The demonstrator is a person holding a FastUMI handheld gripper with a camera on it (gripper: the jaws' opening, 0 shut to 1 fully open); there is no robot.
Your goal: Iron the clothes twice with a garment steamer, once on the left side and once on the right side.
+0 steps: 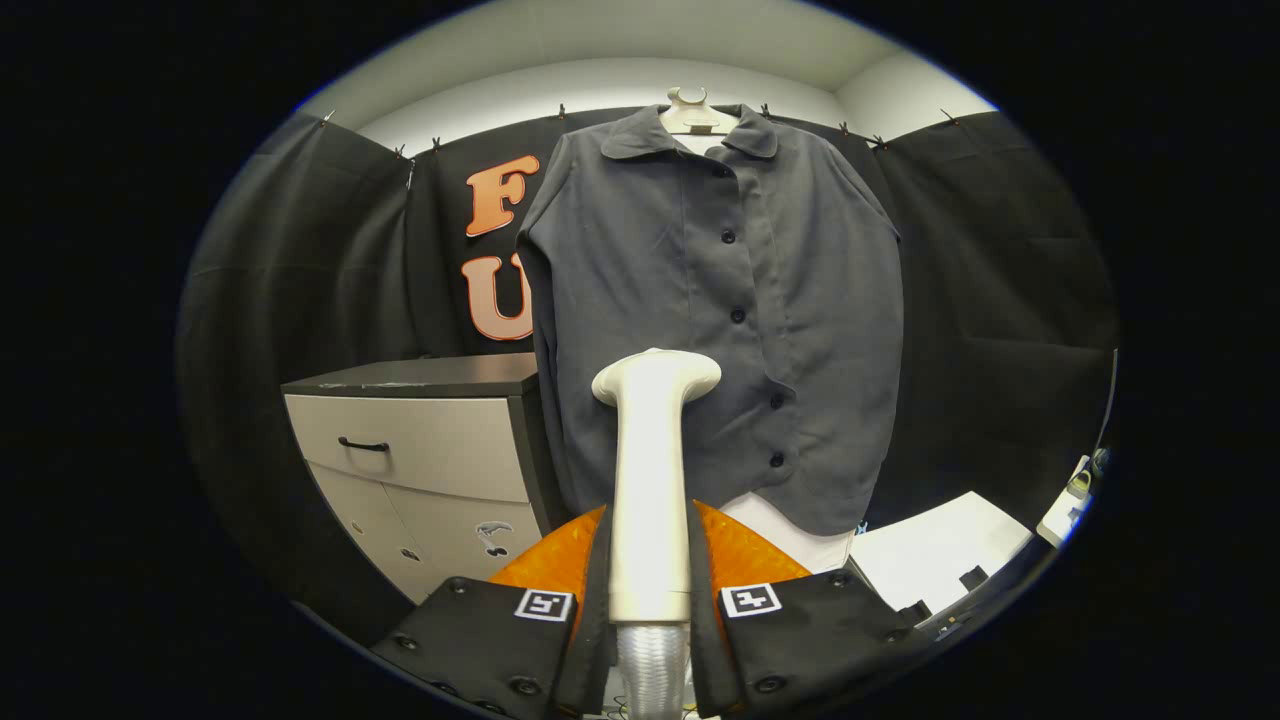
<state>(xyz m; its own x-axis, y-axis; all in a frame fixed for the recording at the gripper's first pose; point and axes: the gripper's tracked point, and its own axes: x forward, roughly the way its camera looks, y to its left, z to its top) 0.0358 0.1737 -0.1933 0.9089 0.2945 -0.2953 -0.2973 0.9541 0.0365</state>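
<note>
Gripper [650,560] clenched on steamer [652,470] handle — head upright, near shirt [640,260] hem, left of buttons. Likely best: keep head flat — sweep slow along one side.

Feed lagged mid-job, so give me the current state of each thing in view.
Grey buttoned shirt: hanging on a hanger, buttoned shut.
White garment steamer wand: upright between the fingers, head just short of the shirt.
Gripper: shut on the wand.
Pale cabinet drawer: closed.
</note>
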